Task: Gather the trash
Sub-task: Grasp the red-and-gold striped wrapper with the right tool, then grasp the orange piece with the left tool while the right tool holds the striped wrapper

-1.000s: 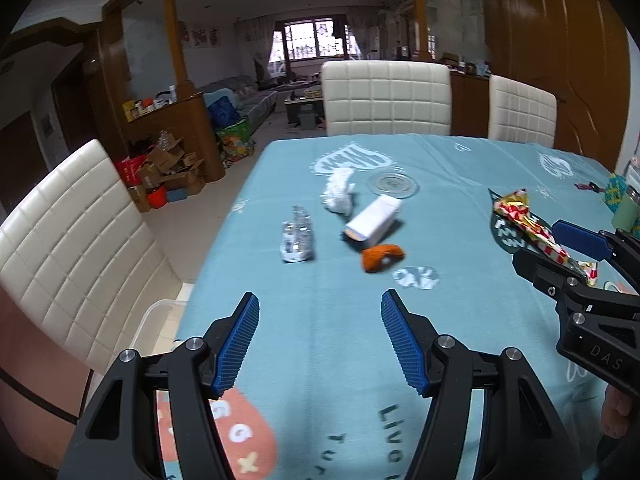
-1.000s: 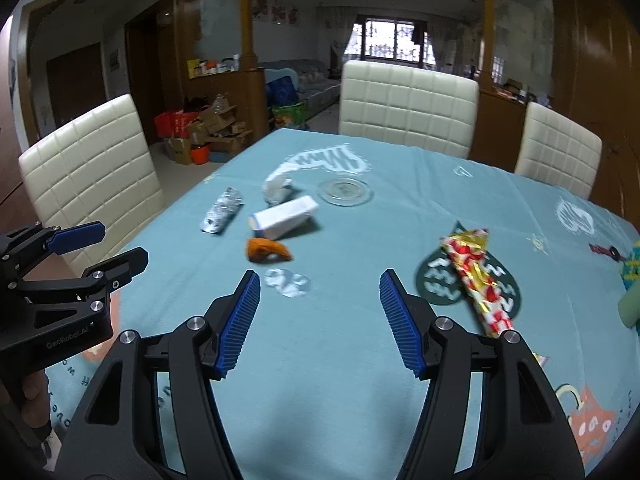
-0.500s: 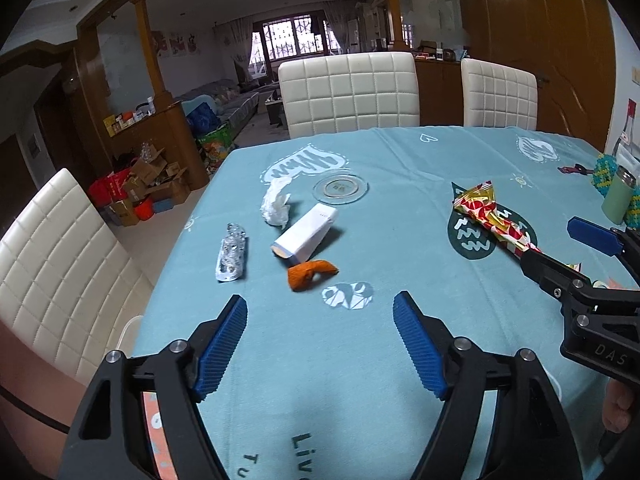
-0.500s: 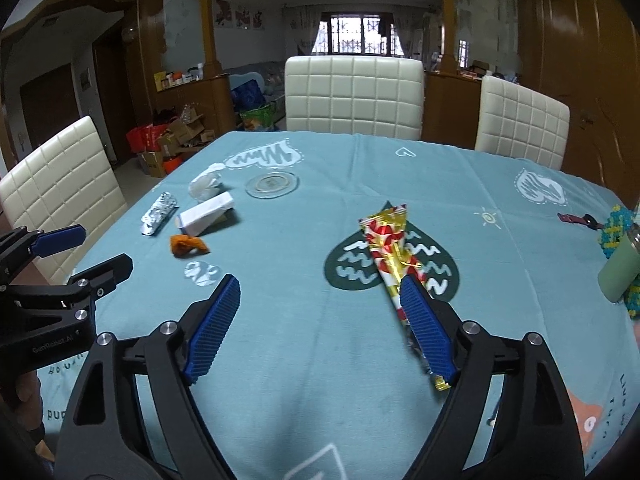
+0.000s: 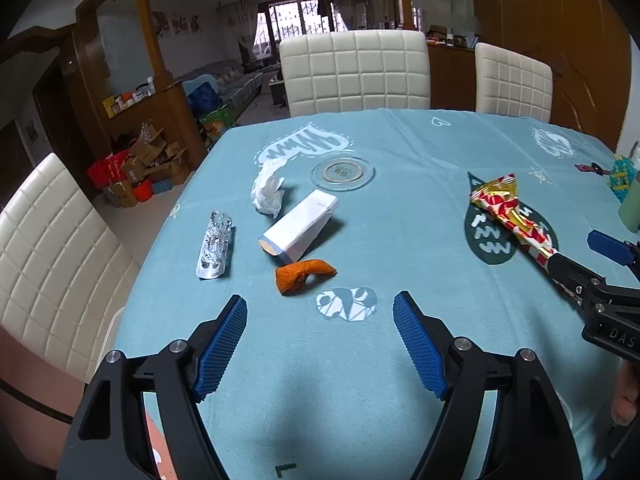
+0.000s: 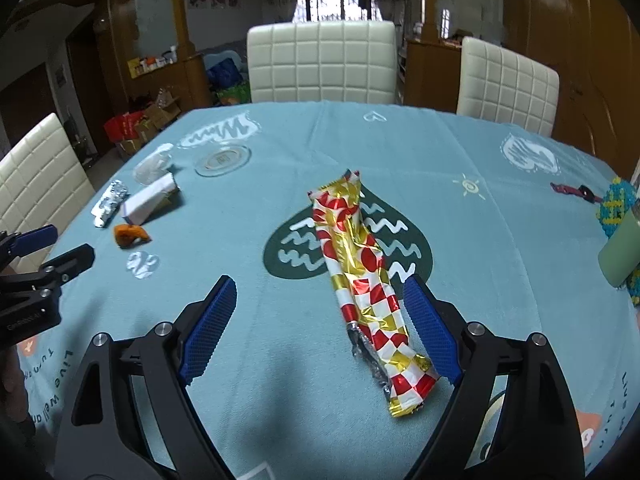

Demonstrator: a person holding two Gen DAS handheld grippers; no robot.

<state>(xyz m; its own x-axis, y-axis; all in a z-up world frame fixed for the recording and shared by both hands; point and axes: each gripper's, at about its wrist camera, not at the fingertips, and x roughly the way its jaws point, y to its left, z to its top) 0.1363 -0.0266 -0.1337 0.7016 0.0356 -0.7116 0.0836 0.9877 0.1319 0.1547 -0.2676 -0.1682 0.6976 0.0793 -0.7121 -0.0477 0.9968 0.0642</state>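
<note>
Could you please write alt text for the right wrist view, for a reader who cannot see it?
The open right gripper hovers over a teal tablecloth, with a long red, gold and white foil wrapper lying between its fingers, nearer the right one. Further left lie an orange scrap, a white box and a silver wrapper.

"DAS" on right tongs; "Live" on tablecloth.

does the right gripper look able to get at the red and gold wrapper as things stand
Probably yes. The right gripper is open, and the red and gold wrapper lies flat on the tablecloth between its fingers, close to the right one, with nothing on top or in between.
</note>
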